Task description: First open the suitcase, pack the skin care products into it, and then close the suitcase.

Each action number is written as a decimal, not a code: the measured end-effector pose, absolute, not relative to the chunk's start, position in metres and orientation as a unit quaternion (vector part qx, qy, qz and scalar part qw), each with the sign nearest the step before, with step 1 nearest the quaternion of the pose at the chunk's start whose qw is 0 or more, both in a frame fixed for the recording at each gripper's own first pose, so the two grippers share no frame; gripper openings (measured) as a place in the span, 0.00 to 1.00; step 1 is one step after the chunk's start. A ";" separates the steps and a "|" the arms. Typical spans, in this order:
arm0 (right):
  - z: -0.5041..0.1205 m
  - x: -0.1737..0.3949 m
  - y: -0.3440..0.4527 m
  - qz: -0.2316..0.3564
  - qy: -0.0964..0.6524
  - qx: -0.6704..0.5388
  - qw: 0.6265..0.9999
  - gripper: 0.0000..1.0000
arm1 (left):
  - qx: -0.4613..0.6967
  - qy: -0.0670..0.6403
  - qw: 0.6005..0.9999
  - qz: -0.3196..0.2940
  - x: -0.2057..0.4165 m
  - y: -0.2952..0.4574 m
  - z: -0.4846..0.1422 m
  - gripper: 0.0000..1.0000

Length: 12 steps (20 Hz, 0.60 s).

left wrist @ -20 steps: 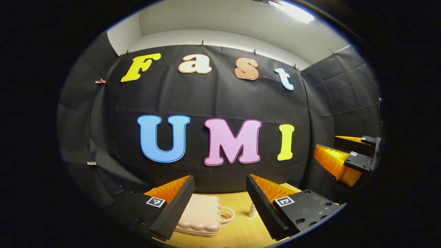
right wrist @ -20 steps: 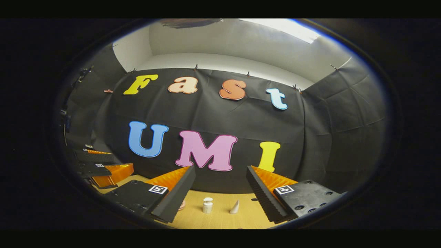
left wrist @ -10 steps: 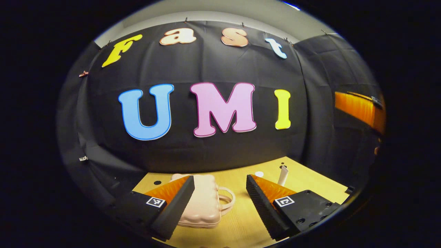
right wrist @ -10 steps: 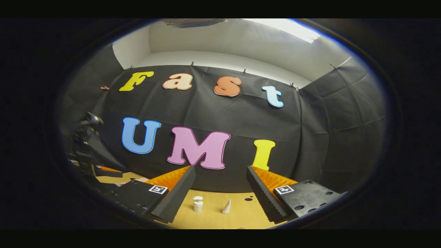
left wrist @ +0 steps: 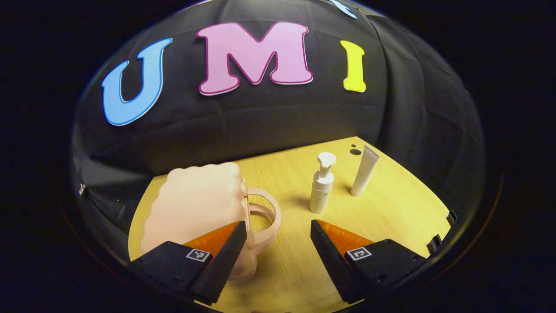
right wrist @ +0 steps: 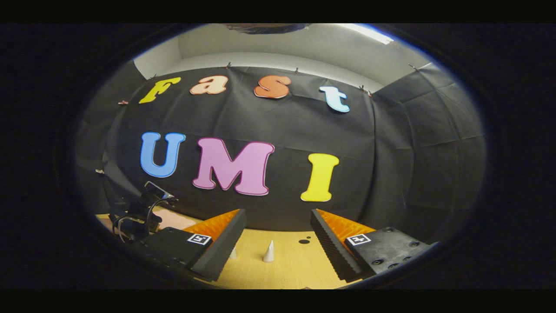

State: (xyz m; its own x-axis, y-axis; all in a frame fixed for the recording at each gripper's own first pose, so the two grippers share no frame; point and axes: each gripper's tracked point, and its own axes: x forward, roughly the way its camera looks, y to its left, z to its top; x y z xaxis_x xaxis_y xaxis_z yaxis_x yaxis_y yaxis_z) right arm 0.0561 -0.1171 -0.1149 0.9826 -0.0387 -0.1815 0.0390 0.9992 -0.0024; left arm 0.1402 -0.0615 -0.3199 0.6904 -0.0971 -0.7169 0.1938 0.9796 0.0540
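A pale pink suitcase (left wrist: pixel 191 204) lies shut on the wooden table (left wrist: pixel 391 217), its loop handle (left wrist: pixel 266 217) pointing right. A white pump bottle (left wrist: pixel 322 187) and a white tube (left wrist: pixel 365 170) stand to its right. My left gripper (left wrist: pixel 278 224) is open just above the table, its left finger over the suitcase's near corner beside the handle. My right gripper (right wrist: pixel 278 213) is open and held higher, holding nothing. Past it stands the tube (right wrist: pixel 269 252), and the pump bottle (right wrist: pixel 233 253) is mostly hidden behind the left finger. At its far left I see the left gripper's body (right wrist: pixel 139 215) over the suitcase (right wrist: pixel 171 219).
The black cloth wall closes the table at the back and on both sides. Small dark holes (left wrist: pixel 355 151) mark the table's far right corner. The table's right edge (left wrist: pixel 438 243) runs close to the left gripper's right finger.
The left gripper has tipped down and moved closer to the suitcase, bringing the bottle and tube into its view. The right gripper has drifted slightly, and the bottle has slid behind its left finger.
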 end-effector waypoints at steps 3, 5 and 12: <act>-0.142 0.066 -0.140 -0.027 0.117 0.022 0.993 0.96 | 0.075 0.441 0.890 -0.085 0.156 -0.070 -0.365 0.98; -0.156 0.071 -0.150 -0.028 0.127 0.028 0.991 0.96 | 0.086 0.461 0.880 -0.079 0.168 -0.072 -0.380 0.98; -0.170 0.085 -0.151 0.003 0.128 0.026 0.991 0.97 | 0.109 0.500 0.857 -0.060 0.197 -0.071 -0.412 0.78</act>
State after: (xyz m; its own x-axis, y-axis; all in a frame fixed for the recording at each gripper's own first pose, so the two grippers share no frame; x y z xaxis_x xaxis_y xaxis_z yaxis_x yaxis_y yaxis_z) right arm 0.0854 -0.1514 -0.1698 0.9672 0.0121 -0.2536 0.0012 0.9986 0.0524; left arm 0.1967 -0.0710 -0.4124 0.4922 0.0072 -0.8704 0.2118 0.9689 0.1278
